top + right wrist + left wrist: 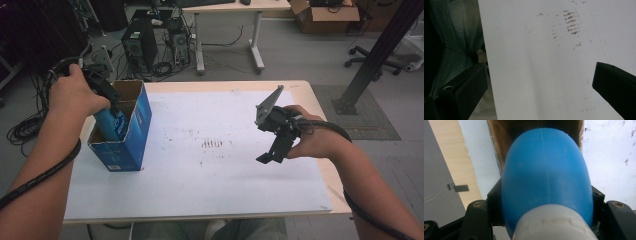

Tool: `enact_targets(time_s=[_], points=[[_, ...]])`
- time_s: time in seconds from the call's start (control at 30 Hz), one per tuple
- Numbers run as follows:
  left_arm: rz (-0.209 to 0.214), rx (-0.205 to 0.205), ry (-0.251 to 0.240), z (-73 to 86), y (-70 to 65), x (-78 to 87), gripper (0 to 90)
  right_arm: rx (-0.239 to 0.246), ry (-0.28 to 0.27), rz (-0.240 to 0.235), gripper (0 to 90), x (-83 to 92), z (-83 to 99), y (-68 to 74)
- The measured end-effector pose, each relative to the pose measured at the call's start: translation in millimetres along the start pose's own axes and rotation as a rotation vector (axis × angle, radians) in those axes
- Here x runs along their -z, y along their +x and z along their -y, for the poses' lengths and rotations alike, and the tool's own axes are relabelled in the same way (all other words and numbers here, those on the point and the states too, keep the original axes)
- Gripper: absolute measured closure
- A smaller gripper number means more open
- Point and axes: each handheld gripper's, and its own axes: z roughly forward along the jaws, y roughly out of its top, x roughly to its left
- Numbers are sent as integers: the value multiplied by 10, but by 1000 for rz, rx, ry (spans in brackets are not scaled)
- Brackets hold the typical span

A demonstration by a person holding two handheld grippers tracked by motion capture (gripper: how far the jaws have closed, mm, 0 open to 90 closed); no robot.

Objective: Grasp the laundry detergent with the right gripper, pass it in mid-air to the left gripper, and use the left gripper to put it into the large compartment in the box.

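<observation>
Left of high view: left gripper clamps blue plastic bottle, long axis upright, half inside open blue cardboard box; right gripper well apart, mid-right; left gripper view: bottle base-first into box mouth; right gripper view: jaws wide, empty, over white table sheet.

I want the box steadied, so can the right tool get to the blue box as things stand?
Probably yes: the right tool is open and holds nothing, and bare white sheet lies between it and the blue box.
</observation>
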Motion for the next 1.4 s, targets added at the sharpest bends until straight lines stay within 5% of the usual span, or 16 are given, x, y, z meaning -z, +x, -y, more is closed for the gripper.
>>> enact_targets(time_s=[1.4], points=[[2, 7, 28, -6, -4, -625, 379, -10, -10, -12, 1, -70, 59, 13]])
